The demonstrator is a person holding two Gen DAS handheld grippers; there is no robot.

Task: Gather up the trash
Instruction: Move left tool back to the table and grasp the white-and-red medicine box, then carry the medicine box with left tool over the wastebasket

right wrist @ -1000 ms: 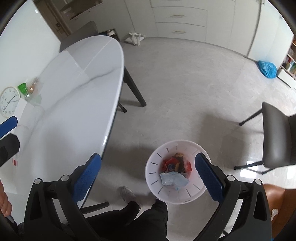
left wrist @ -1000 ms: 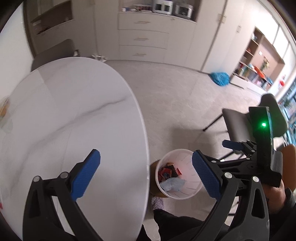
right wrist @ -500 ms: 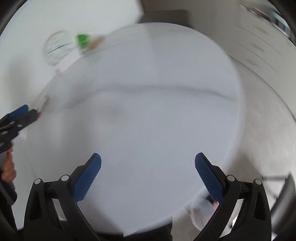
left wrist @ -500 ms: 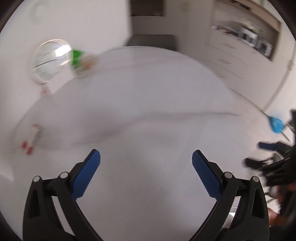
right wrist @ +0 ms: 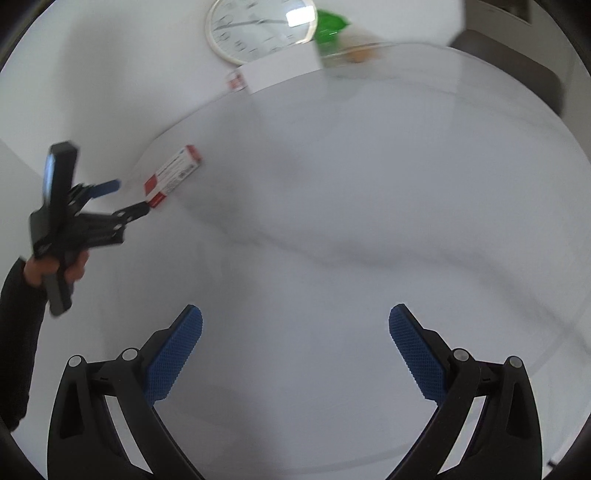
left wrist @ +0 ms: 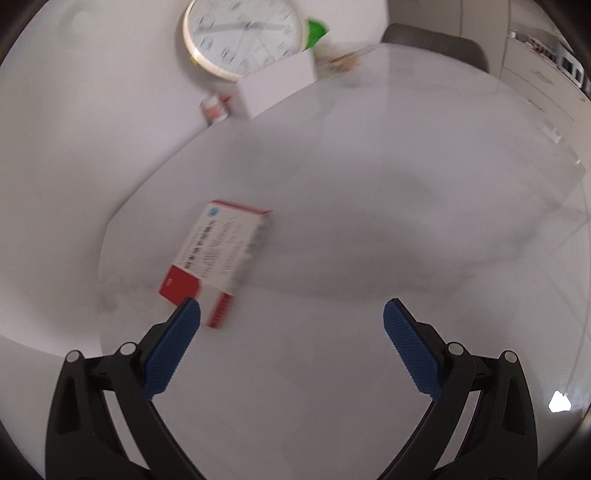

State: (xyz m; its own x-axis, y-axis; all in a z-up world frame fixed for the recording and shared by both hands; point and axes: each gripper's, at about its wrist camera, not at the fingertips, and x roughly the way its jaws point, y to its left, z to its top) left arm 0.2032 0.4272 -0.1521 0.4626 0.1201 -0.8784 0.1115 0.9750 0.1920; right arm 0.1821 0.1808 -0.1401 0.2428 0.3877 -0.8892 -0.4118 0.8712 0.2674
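Note:
A white and red medicine box (left wrist: 219,258) lies flat on the white marble table (left wrist: 369,240) near its left edge. My left gripper (left wrist: 291,314) is open and empty, its left fingertip (left wrist: 184,317) just in front of the box's near red end. In the right wrist view the same box (right wrist: 173,173) lies far left, with the left gripper (right wrist: 122,199) open beside it. My right gripper (right wrist: 295,321) is open and empty over the bare middle of the table (right wrist: 351,221). The bin is out of view.
A round wall clock (left wrist: 245,33), a white box (left wrist: 277,86), a small red-and-white item (left wrist: 214,107) and a green-topped clear packet (left wrist: 332,48) stand at the table's far edge against the wall. A grey chair back (left wrist: 436,44) is behind the table.
Both grippers swung from the floor bin to over the table. The left gripper has come up close to the medicine box. Both stay open.

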